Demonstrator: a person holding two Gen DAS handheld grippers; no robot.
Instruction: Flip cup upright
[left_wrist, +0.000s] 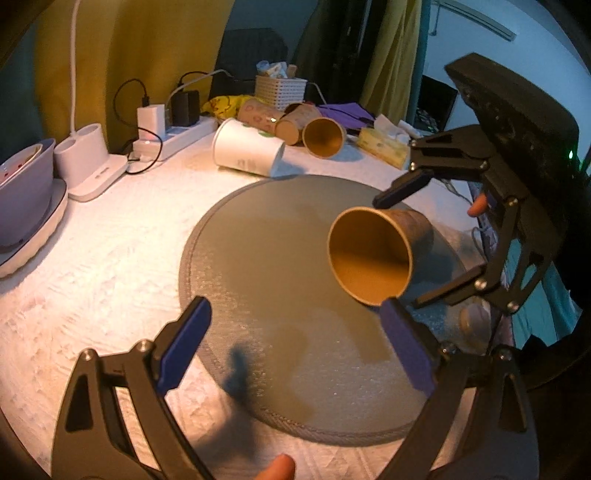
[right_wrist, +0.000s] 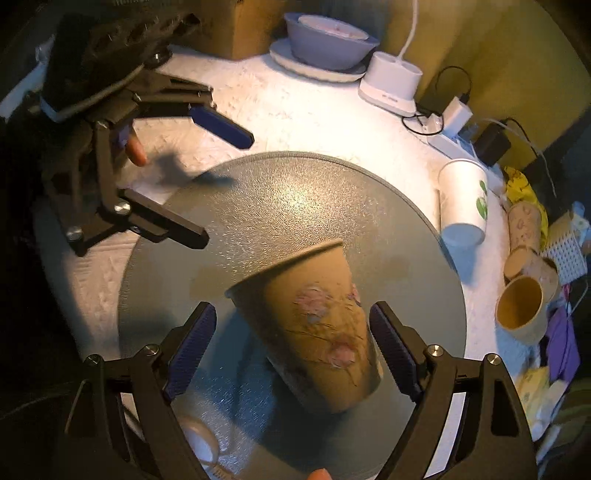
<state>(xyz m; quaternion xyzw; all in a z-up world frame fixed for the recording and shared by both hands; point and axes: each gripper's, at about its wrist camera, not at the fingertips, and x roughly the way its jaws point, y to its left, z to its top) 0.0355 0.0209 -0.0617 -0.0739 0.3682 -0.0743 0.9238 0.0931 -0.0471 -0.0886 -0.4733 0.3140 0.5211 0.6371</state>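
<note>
A brown paper cup with a pink flower print lies on its side on the round grey mat. In the left wrist view its open mouth faces me. My right gripper is open, its blue pads on either side of the cup's body, with a gap on the left. It also shows in the left wrist view, straddling the cup. My left gripper is open and empty, above the mat's near edge, short of the cup; it shows at the upper left of the right wrist view.
Beyond the mat lie a white cup and several brown cups, a tissue pack, a white basket, a power strip with chargers, a white stand and a lilac bowl on a plate.
</note>
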